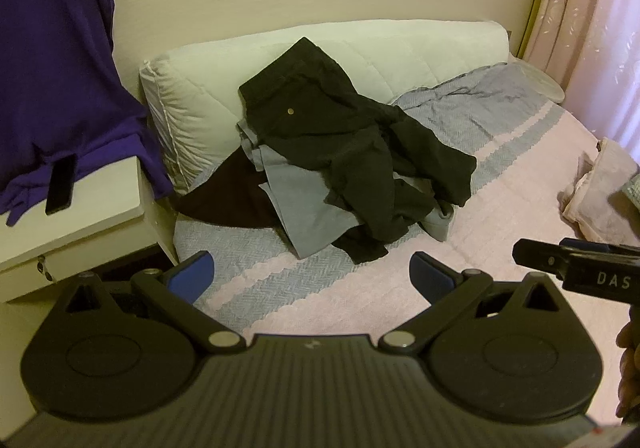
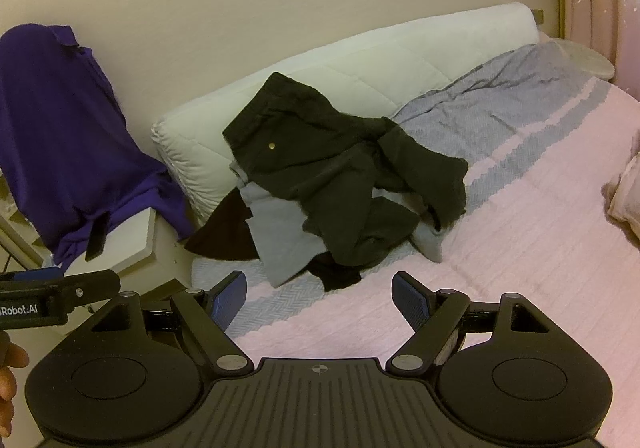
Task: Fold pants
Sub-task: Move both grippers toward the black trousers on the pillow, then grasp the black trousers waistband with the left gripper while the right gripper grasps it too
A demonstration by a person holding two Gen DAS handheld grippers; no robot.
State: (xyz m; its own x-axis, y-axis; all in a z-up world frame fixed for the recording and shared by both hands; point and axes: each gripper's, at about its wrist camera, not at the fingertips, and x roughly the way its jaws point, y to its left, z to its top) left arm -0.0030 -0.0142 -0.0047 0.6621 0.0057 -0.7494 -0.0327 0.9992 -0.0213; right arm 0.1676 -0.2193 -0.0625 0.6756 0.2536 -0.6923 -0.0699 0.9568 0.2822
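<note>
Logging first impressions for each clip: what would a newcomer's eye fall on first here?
A crumpled heap of dark pants over grey ones sits mid-bed, propped against the white cushion. A purple shirt drapes over the nightstand beside it. Both grippers, left and right, hover empty, jaws wide.

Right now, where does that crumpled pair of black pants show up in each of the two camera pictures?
Left wrist view: the black pants lie just above centre, draped from the white cushion onto the bed.
Right wrist view: the black pants sit at centre, a little lower.
Shared landmark: the brass button on the pants.
</note>
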